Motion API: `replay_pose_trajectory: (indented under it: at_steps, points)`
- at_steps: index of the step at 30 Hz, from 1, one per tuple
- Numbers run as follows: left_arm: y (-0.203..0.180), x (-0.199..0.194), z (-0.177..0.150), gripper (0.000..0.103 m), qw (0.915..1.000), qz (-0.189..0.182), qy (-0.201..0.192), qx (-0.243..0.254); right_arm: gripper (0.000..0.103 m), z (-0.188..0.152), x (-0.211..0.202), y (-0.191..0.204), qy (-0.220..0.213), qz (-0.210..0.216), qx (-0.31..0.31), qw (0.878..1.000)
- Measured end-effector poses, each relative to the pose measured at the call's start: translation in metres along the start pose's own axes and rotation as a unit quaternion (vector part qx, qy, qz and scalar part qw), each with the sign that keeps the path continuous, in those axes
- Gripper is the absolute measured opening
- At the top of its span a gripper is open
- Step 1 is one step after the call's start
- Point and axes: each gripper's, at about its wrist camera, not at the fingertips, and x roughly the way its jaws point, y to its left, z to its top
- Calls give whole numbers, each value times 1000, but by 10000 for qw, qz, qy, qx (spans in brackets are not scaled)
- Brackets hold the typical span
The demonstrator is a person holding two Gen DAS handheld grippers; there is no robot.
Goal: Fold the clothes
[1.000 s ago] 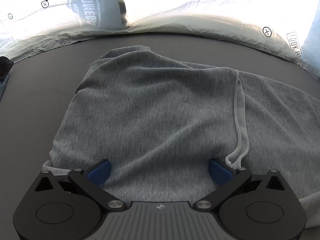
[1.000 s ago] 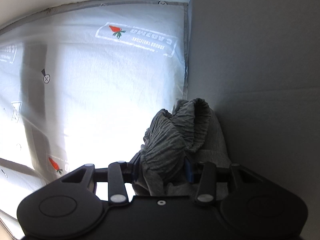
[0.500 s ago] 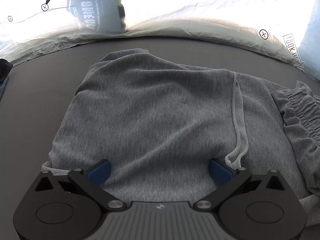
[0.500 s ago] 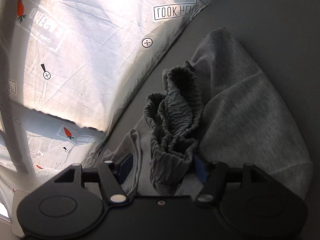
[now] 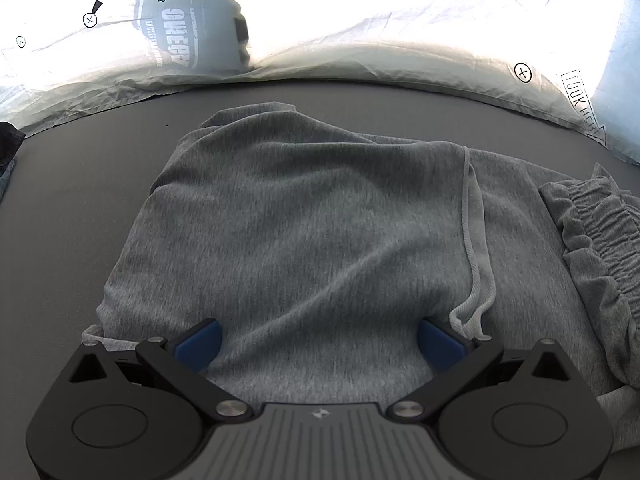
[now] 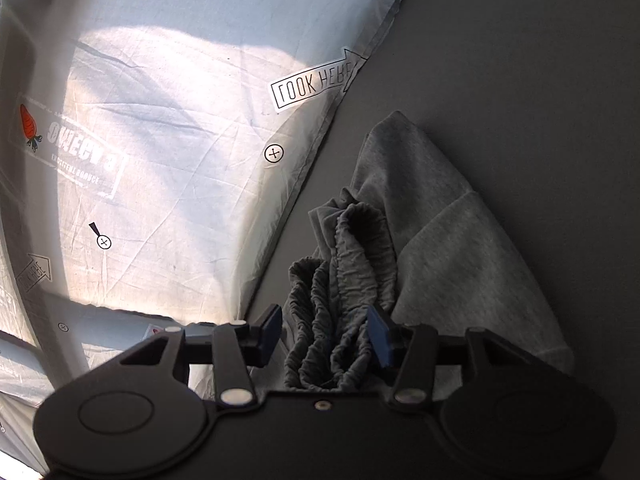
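The grey garment [image 5: 304,240] lies spread on the dark grey surface [image 5: 72,208], running from between the left gripper [image 5: 320,340] fingers out toward 12 o'clock. Those blue fingers [image 5: 198,342] stand wide apart, resting on the cloth without pinching it; a drawstring [image 5: 476,272] hangs at 2 o'clock. The right gripper [image 6: 324,334] is closing, with the gathered elastic waistband [image 6: 344,280] bunched between its fingers, its folds rising toward 12 o'clock; a printed white sheet [image 6: 168,152] lies at 10 o'clock

One grey garment [image 5: 304,232], two tools, one printed sheet [image 6: 180,128]
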Motion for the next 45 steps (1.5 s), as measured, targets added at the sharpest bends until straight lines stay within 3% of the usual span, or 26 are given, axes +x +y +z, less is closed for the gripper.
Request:
replay_pose_trajectory:
  at_steps: [5,10,19,24,30,34,37,42,45]
  points:
    - [0,1,1,103,10000,-11,52,8,10,-1,17,-12,-19,-646,458,9969]
    - [0,3,4,103,9999,-23,138,12,10,-3,35,2,160,-564,298,9978]
    - [1,4,3,103,9999,-46,126,32,10,-27,87,54,1001,-197,-539,9933]
    - [1,4,3,103,9999,-66,118,58,10,-51,107,75,1396,-102,-1017,9849]
    - [1,5,3,103,9999,-78,107,70,13,-56,93,76,1536,50,-1074,9823]
    - [1,4,0,103,9999,-80,20,74,26,-49,66,78,1281,-117,-1438,9812]
    - [0,3,-3,103,9999,-93,-94,91,39,-43,32,69,1037,-527,-1987,9731]
    - [3,-7,3,103,9985,-530,-135,-6,47,-36,-15,55,443,-1331,-2952,9451]
    - [2,-25,8,103,9967,-672,-334,-321,50,-24,-38,33,156,-1551,-2879,9449]
